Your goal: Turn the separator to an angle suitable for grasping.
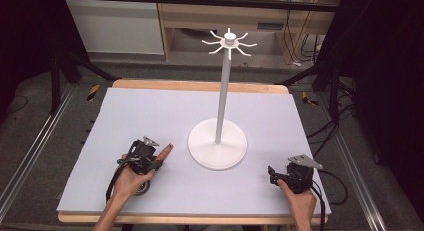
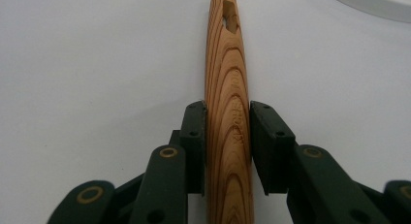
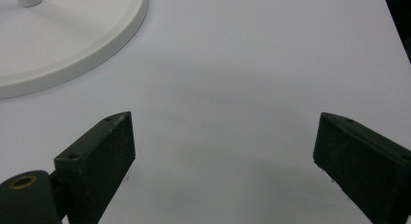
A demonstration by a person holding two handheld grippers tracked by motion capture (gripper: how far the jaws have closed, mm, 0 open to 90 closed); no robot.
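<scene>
- Wooden handle (image 2: 228, 117) is sitting clamped between the two black jaws of the left gripper (image 2: 227, 136), whose pads are pressing on its flanks; no gap is showing on either side in the left gripper view.
- The handle is running straight ahead of this gripper, well past the pad tips, and its far end is carrying an elongated hanging hole.
- In the high view the left gripper (image 1: 159, 160) is lying low over the pale table mat (image 1: 150, 111), with the handle (image 1: 165, 152) sticking out ahead of it towards the white stand (image 1: 218, 141).
- The stand's round base is lying just beyond the handle's tip, slightly to the right as the left gripper is looking; they are staying apart.
- The stand's post is rising upright to a ring of hooks at the top.
- The right gripper (image 3: 223, 151) is holding its jaws wide apart over bare mat, gripping nothing.
- The stand's base (image 3: 72, 44) is lying ahead of this gripper and to its left, clear of the pads.
- In the high view the right gripper (image 1: 272, 173) is resting near the mat's front corner.
</scene>
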